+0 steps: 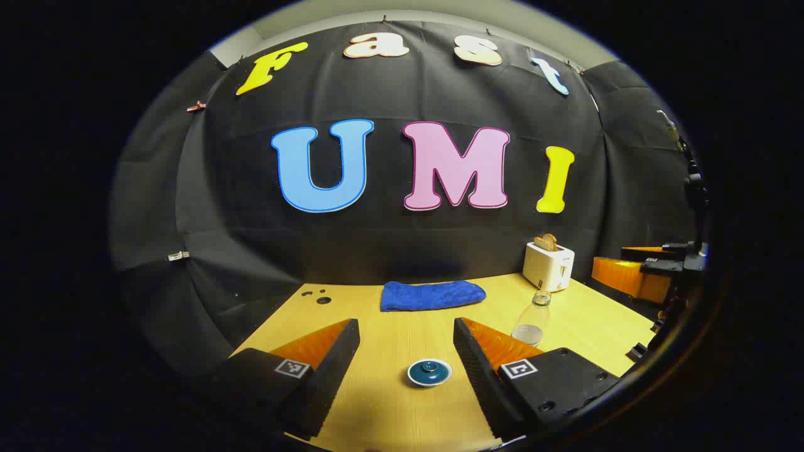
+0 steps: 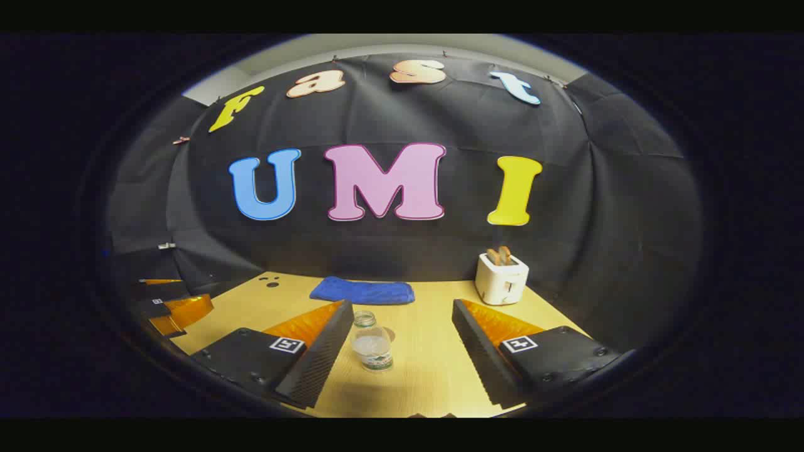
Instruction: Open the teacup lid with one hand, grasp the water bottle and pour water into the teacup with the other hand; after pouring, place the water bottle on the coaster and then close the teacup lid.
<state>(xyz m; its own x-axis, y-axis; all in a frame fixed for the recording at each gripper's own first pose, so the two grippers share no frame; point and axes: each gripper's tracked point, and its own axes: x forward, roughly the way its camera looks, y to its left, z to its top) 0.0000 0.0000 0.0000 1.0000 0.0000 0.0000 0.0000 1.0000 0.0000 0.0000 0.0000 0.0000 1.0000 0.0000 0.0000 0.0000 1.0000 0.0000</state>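
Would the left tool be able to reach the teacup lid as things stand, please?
Probably yes: the left tool is open, the teacup lid sits on the table between its fingers, and nothing lies between them.

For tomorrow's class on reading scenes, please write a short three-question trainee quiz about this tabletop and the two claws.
1. True or false: the left claw grips the round dark-blue ceramic teacup lid.
2. Which stands nearer the white plastic toaster: the folded blue cloth towel or the clear plastic water bottle?
3. Fill in: the right claw is ____.

Key: 1 false, it is open; 2 towel; 3 open.
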